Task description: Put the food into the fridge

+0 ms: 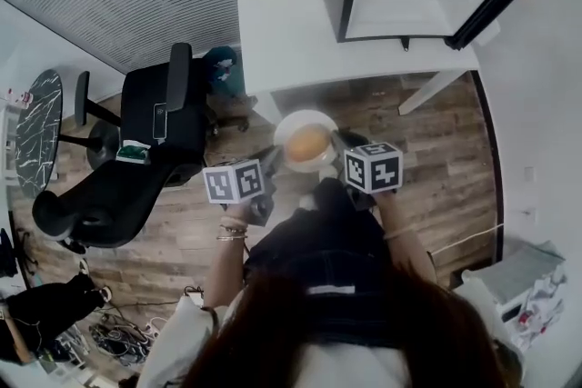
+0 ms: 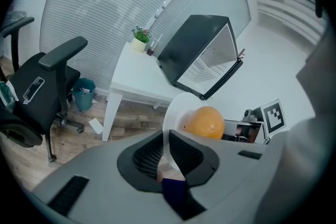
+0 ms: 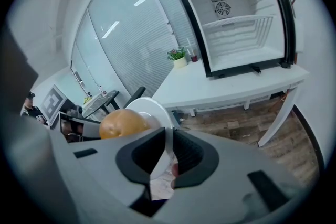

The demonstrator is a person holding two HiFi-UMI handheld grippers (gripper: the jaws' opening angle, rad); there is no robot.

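While we carry it, left tool (image 2: 166, 136) and right tool (image 3: 169, 136) pinch the plate (image 1: 284, 128) rim | food (image 1: 309, 143) on it, in the air short of near edge of counter (image 1: 282, 32) | next, we reckon: level lift into open fridge (image 1: 409, 14)

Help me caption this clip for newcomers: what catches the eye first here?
A white plate carrying an orange sits mid-frame in the head view, its rim pinched on either side by the left gripper and the right gripper. Ahead, a black mini fridge stands with its door open on a white table. A black office chair is off to the left.
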